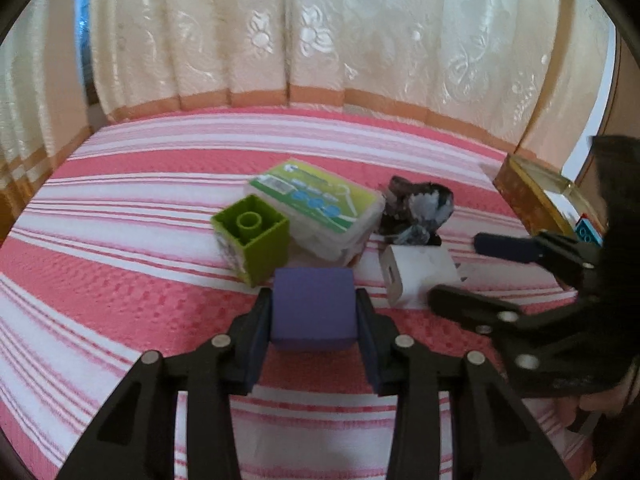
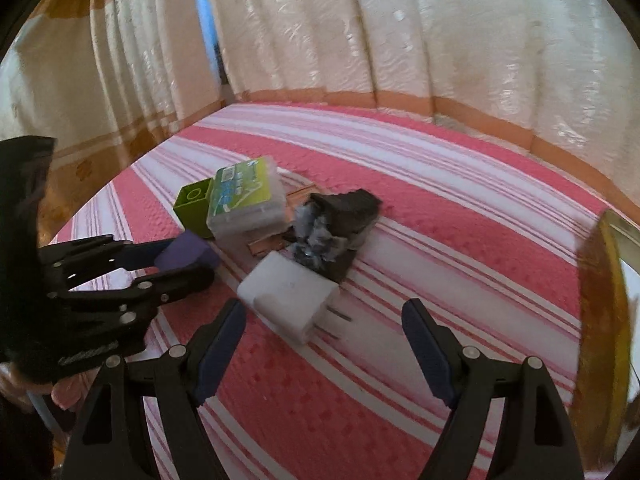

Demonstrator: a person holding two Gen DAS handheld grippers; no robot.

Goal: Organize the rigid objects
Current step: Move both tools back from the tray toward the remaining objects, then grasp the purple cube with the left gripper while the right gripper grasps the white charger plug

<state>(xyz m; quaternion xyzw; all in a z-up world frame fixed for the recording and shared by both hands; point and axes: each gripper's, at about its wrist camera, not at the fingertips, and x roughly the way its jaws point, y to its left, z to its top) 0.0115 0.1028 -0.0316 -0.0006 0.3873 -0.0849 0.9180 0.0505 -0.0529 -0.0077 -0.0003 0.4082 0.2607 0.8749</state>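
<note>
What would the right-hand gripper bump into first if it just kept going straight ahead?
Most likely the white plug adapter, lying just ahead of the right gripper, left of its midline. Its open fingers hold nothing. Depth is hard to judge here.

No wording can be read anywhere. The clear plastic box (image 1: 316,216) carries a green and white label (image 1: 320,196) with lines of print, a white logo mark and a row of blue dots, all too blurred to make out. In the right wrist view, raised lettering on the body of the left hand-held gripper (image 2: 188,258) is likewise illegible.
</note>
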